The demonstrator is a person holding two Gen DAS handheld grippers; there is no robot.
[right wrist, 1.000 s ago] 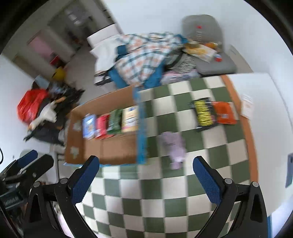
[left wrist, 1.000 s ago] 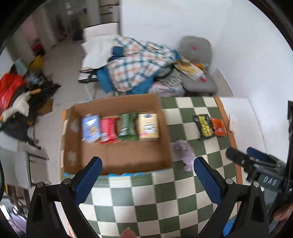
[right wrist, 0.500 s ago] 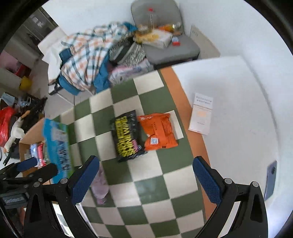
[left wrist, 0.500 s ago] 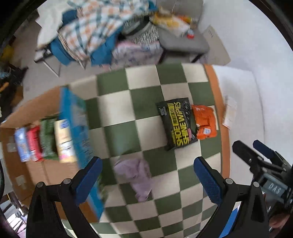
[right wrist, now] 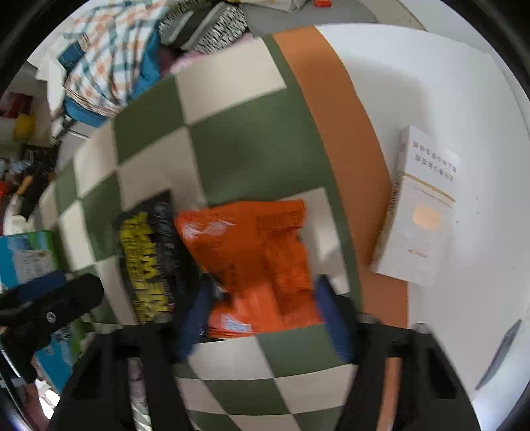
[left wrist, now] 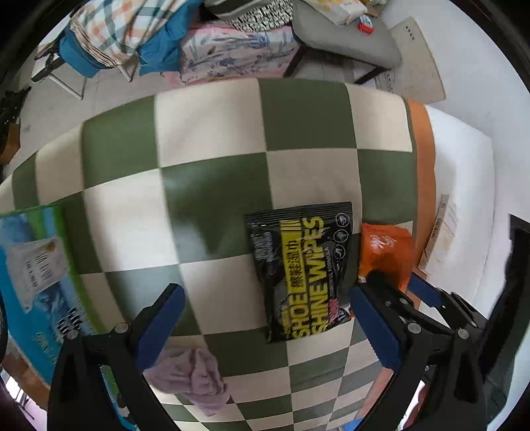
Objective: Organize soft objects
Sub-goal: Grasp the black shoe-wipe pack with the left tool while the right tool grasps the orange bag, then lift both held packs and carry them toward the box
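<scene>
While both my grippers sit low over the checkered cloth, status is:

right gripper (right wrist: 261, 318): my jaws straddle the near end of the orange pack (right wrist: 255, 252), one blue finger on each side; frame is motion-blurred, so I can't tell if the pads are clamped on it or only just beside it.
left gripper (left wrist: 265, 328): my jaws are spread wide, nothing between them but cloth and the near end of the black wipes pack (left wrist: 303, 268); no contact that I can see.
orange pack: lying flat near the right edge of the checkered cloth (left wrist: 212, 155), long side touching the black wipes pack in the right wrist view.
black wipes pack: flat on the cloth, directly left of the orange one, yellow "SHOE SHINE WIPES" print facing up.
purple rag (left wrist: 195, 374): crumpled on the cloth near its front edge, just beside my left gripper's left finger.
blue box flap (left wrist: 36, 275): at the left edge of the cloth, white label on it.
white booklet (right wrist: 420, 215): on the white surface past the orange border strip, right of the orange pack, well apart from it.
background: chair with plaid clothes (left wrist: 122, 26) piled beyond the far edge.
</scene>
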